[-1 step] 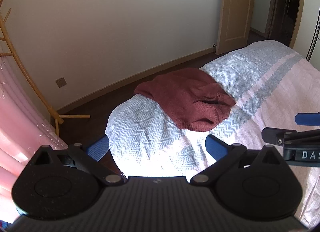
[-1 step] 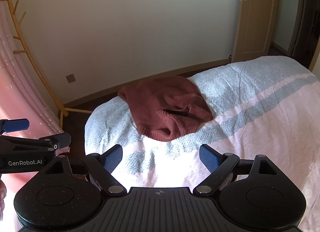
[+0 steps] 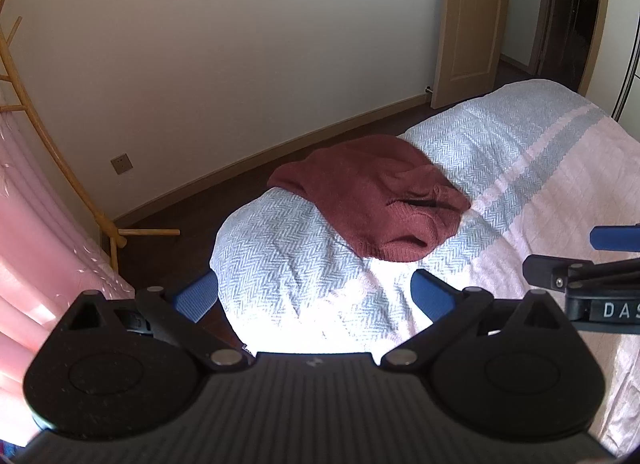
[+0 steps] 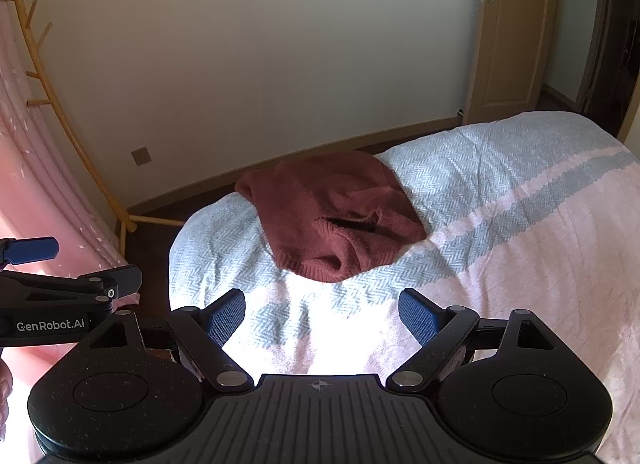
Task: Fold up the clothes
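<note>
The dark red sweater (image 3: 372, 199) lies in a compact, bunched heap on the bed (image 3: 540, 183), not a neat fold. Both the left gripper (image 3: 316, 298) and the right gripper (image 4: 322, 316) are spread wide and hold nothing, near the heap.

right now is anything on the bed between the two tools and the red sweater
Nothing visible. Only bare blanket lies between the open right tool, the open left tool and the red sweater, which sits crumpled near the bed's corner.
</note>
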Action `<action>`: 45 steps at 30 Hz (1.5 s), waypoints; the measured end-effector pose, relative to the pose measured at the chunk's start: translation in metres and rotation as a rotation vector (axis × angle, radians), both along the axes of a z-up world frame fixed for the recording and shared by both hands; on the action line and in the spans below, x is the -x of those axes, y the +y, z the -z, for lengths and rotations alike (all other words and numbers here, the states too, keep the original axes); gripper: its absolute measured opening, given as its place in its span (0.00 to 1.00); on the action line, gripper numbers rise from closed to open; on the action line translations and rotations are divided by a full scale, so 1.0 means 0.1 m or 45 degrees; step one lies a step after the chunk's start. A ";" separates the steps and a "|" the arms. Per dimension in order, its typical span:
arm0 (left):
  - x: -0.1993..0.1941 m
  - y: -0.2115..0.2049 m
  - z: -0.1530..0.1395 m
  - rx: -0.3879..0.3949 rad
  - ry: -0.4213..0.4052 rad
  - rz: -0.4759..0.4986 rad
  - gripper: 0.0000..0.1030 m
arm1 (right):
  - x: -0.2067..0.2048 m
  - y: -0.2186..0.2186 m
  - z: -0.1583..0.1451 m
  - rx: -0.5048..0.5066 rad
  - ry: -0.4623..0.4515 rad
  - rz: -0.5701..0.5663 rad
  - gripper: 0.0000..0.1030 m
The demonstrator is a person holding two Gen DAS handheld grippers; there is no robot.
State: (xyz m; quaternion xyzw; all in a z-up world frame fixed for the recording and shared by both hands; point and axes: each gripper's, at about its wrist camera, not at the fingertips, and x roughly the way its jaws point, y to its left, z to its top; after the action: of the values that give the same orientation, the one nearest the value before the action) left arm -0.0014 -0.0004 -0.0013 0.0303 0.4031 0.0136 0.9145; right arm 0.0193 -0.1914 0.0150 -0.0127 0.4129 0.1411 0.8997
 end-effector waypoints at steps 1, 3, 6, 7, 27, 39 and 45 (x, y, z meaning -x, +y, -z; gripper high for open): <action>0.01 0.00 0.01 0.001 -0.001 0.002 0.98 | -0.01 0.01 0.00 0.013 0.007 0.000 0.84; 0.03 -0.01 0.03 0.002 -0.003 0.005 0.98 | -0.02 0.02 -0.01 0.014 0.006 0.001 0.84; 0.07 -0.02 0.07 0.003 -0.007 0.010 0.98 | 0.02 0.05 0.01 0.012 -0.003 0.002 0.84; 0.08 -0.02 0.08 0.004 -0.008 0.011 0.98 | 0.02 0.06 0.02 0.008 -0.003 0.002 0.84; 0.05 0.06 0.04 0.028 0.029 0.001 0.98 | 0.02 0.05 0.06 0.003 0.025 -0.014 0.84; 0.08 0.08 0.06 0.029 0.030 -0.001 0.98 | 0.02 0.09 0.09 0.006 0.029 -0.026 0.84; 0.09 0.06 0.06 0.026 0.031 0.003 0.98 | 0.02 0.06 0.11 0.007 0.030 -0.021 0.84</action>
State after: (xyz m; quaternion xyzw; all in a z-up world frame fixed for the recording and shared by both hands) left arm -0.0104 0.0055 -0.0078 0.0217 0.4142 0.0079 0.9099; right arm 0.0175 -0.1850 0.0042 -0.0169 0.4239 0.1476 0.8935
